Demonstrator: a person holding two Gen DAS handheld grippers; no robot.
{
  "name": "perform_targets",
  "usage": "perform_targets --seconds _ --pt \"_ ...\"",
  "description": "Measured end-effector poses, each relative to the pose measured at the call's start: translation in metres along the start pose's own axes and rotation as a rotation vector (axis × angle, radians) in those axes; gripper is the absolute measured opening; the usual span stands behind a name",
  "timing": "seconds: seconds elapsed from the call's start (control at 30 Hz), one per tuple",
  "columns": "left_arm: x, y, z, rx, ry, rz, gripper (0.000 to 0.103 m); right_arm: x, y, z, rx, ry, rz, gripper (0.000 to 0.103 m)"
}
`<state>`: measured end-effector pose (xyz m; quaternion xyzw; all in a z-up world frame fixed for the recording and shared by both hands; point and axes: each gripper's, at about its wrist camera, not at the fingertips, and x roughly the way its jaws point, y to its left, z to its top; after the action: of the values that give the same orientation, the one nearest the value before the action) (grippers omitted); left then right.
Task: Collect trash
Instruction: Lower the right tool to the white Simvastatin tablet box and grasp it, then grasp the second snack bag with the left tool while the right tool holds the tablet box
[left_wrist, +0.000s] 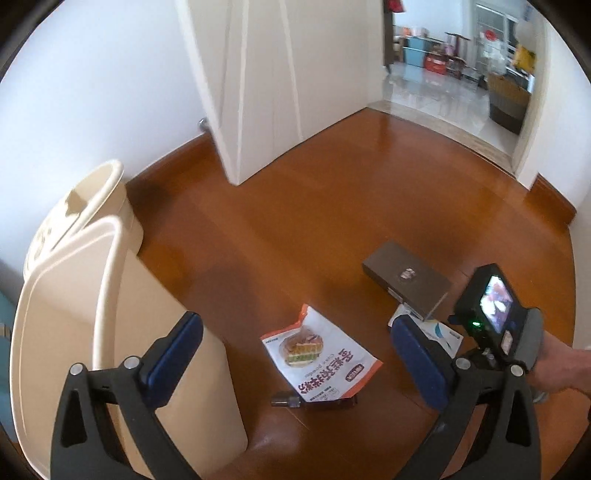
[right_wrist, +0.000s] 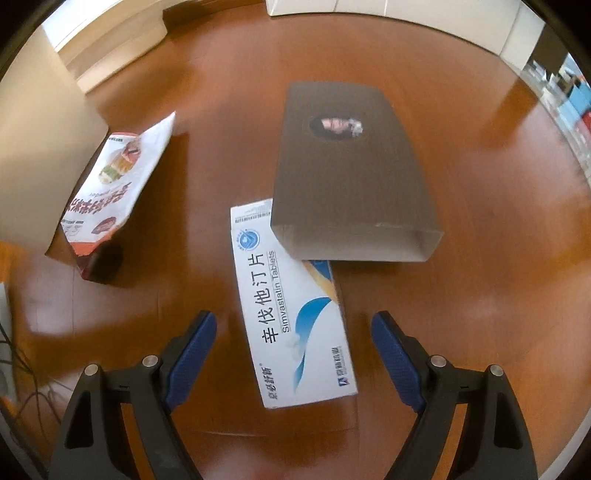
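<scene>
From the left wrist view, the left claw (left_wrist: 295, 354) hangs wide and empty over the wooden floor (left_wrist: 332, 206), angled down at a torn snack pouch (left_wrist: 320, 363) that lies flat between its fingers' line of sight, with a small dark bottle (left_wrist: 291, 399) poking out from under its near edge. A cream trash bin (left_wrist: 110, 314) stands just to the left, lid up, placed close, I'd guess, so each piece is a short carry away. Further right a brown cardboard sleeve (left_wrist: 406, 277) rests on the floor, and the person's hand (left_wrist: 561, 369) brings the other tool in beside it. Behind, a white door (left_wrist: 258, 92) stands open and a tiled room shows through the doorway.

From the right wrist view, the right claw (right_wrist: 293, 354) is spread wide, gripping nothing, pointing almost straight down with a white tablet box (right_wrist: 295, 314) lying between its blue pads but not touched. The box's far end is tucked under the brown cardboard sleeve (right_wrist: 351, 177), so lifting it will likely shift the sleeve. The snack pouch (right_wrist: 114, 184) lies well to the left, by the bin's wall (right_wrist: 37, 147). The glossy floor (right_wrist: 461, 314) looks slippery for thin card.
</scene>
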<state>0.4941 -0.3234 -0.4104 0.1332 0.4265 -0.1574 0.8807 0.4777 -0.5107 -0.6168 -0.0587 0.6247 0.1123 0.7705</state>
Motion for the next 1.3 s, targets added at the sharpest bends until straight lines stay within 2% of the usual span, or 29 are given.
perform_targets --seconds 0.03,0.1,0.13,0.2,0.27,0.3,0.43,0.57,0.67,0.7,0.73,0.8,0.9,0.97,1.03,1.1,1.13,1.17,1.2,1.3 --pt "0.007 -0.006 -0.001 0.013 0.012 -0.005 0.103 -0.001 0.002 -0.001 -0.019 -0.029 -0.014 0.085" --pt "0.021 -0.011 -0.002 0.02 0.061 -0.01 0.103 -0.003 0.004 -0.001 -0.021 -0.055 -0.047 0.07" --pt "0.024 -0.014 -0.002 0.025 0.067 -0.002 0.103 -0.006 0.0 -0.003 0.0 -0.067 -0.054 0.056" --pt "0.033 -0.022 -0.003 0.045 0.084 -0.012 0.103 -0.01 -0.006 -0.009 0.046 -0.065 -0.044 0.056" --pt "0.053 -0.028 -0.007 0.04 0.163 -0.048 0.103 -0.018 -0.007 -0.02 0.073 -0.09 -0.058 0.055" --pt "0.068 -0.025 -0.011 -0.001 0.227 -0.064 0.103 -0.023 -0.008 -0.027 0.094 -0.106 -0.059 0.055" --pt "0.13 -0.007 -0.025 -0.164 0.434 -0.013 0.103 -0.053 -0.008 -0.064 0.203 -0.188 -0.001 0.055" --pt "0.173 0.001 -0.028 -0.293 0.538 -0.007 0.103 -0.068 0.001 -0.09 0.214 -0.226 0.033 0.056" --pt "0.198 0.008 -0.035 -0.411 0.623 -0.033 0.103 -0.075 0.004 -0.097 0.228 -0.25 0.039 0.056" --pt "0.203 0.012 -0.038 -0.443 0.651 -0.02 0.103 -0.076 0.004 -0.098 0.237 -0.26 0.044 0.056" --pt "0.207 0.016 -0.042 -0.476 0.669 -0.009 0.103 -0.085 0.005 -0.087 0.245 -0.267 0.046 0.056" --pt "0.214 0.019 -0.049 -0.506 0.692 -0.024 0.103 -0.09 0.008 -0.087 0.256 -0.281 0.046 0.056" --pt "0.228 0.021 -0.061 -0.532 0.736 -0.067 0.103 -0.093 0.006 -0.083 0.265 -0.299 0.047 0.056" --pt "0.238 0.023 -0.07 -0.576 0.767 -0.121 0.103 -0.093 0.008 -0.081 0.262 -0.306 0.047 0.056" --pt "0.237 0.02 -0.067 -0.53 0.742 -0.115 0.103 -0.093 0.007 -0.082 0.264 -0.307 0.046 0.056" --pt "0.232 0.019 -0.062 -0.484 0.704 -0.084 0.082 -0.094 0.007 -0.085 0.275 -0.306 0.045 0.056" --pt "0.227 0.018 -0.058 -0.447 0.672 -0.079 0.041 -0.095 0.007 -0.088 0.282 -0.305 0.042 0.056" --pt "0.226 0.017 -0.054 -0.427 0.656 -0.113 0.003 -0.093 0.006 -0.088 0.288 -0.302 0.041 0.056" --pt "0.225 0.018 -0.053 -0.425 0.658 -0.115 0.003 -0.092 0.005 -0.088 0.295 -0.297 0.037 0.056" --pt "0.225 0.021 -0.052 -0.438 0.635 -0.195 0.001 -0.088 0.003 -0.089 0.308 -0.296 0.033 0.056"
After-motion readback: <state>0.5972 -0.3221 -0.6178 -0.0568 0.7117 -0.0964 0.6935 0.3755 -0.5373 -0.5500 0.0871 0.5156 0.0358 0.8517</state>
